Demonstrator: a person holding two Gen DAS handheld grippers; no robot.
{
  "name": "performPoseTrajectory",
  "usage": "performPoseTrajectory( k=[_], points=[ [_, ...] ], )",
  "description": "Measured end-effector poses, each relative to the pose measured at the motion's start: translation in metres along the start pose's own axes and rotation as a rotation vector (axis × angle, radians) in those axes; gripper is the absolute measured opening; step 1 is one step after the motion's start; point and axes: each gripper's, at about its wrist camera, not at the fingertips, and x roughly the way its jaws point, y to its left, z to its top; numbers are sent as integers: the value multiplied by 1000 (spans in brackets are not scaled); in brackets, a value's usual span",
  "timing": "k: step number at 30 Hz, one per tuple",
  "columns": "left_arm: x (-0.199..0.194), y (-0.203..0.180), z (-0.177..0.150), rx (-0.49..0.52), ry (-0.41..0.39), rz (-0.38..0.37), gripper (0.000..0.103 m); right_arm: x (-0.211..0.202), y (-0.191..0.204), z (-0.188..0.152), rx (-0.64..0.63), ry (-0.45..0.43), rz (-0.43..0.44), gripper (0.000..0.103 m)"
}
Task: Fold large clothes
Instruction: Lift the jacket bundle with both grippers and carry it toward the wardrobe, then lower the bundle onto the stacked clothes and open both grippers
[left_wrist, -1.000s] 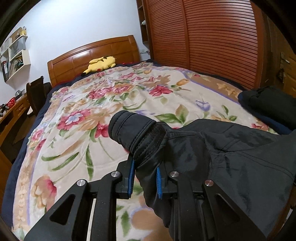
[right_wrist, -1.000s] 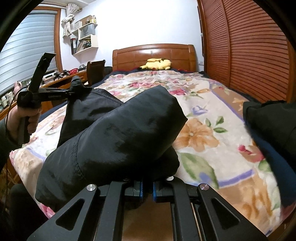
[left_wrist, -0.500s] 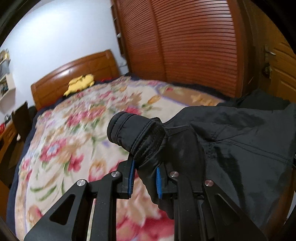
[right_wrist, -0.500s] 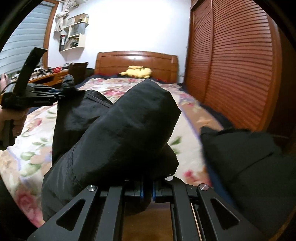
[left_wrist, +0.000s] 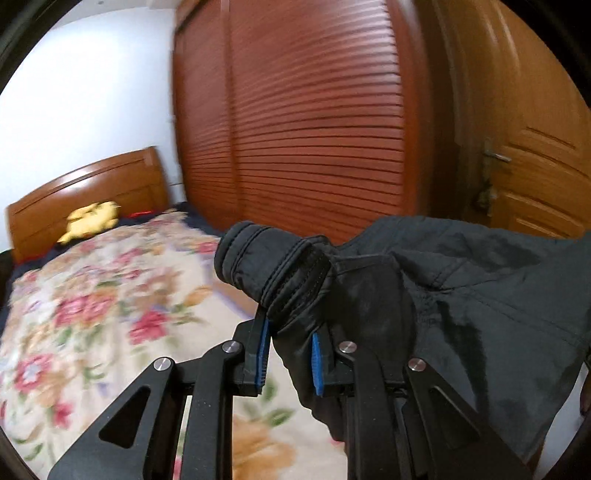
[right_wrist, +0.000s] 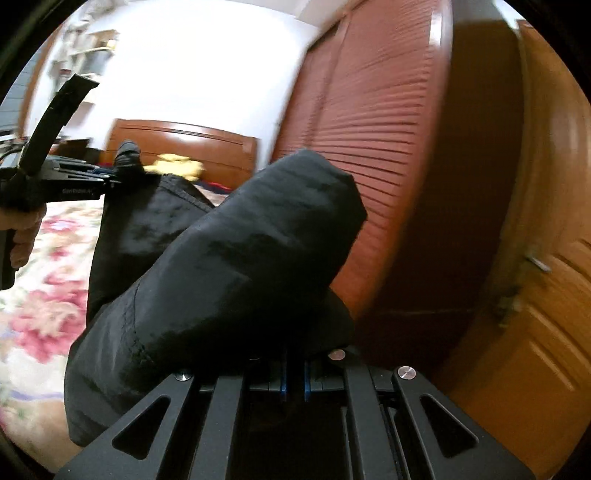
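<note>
A large black jacket (left_wrist: 461, 306) hangs in the air between my two grippers, above the flowered bed. My left gripper (left_wrist: 288, 354) is shut on its sleeve near the cuff (left_wrist: 266, 266), which sticks out past the blue pads. In the right wrist view the jacket (right_wrist: 236, 266) bulges over my right gripper (right_wrist: 294, 373), which is shut on a fold of the fabric; its fingertips are mostly hidden under the cloth. The left gripper (right_wrist: 110, 181), held by a hand, shows at the left of that view, gripping the sleeve.
The bed with the floral cover (left_wrist: 110, 325) lies below and to the left, with a wooden headboard (left_wrist: 88, 192) and a yellow plush toy (left_wrist: 92, 219). A slatted red-brown wardrobe (left_wrist: 314, 122) and a wooden door (left_wrist: 535, 147) stand close ahead and to the right.
Both grippers have swung to the right and risen with the jacket. The bed has slid to the left and the wardrobe and door now fill the views. Both grips are unchanged.
</note>
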Motion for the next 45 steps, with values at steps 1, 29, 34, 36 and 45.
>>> performPoseTrajectory(
  k=[1,29,34,36,45],
  points=[
    [11,-17,2,23,3,-14,20,-1,-9,-3,4,10,-29,5],
    [21,-18,-111,24,122,-206,89,-71,-29,-50,248,7,-173,53],
    [-2,-16,-117,36,103,-204,89,-59,-1,-34,209,30,-49,53],
    [-14,-14,-117,31,102,-196,90,-41,-8,-34,220,56,-34,53],
    [-72,-5,-135,28,71,-164,90,9,-32,-58,247,245,-98,54]
  ],
)
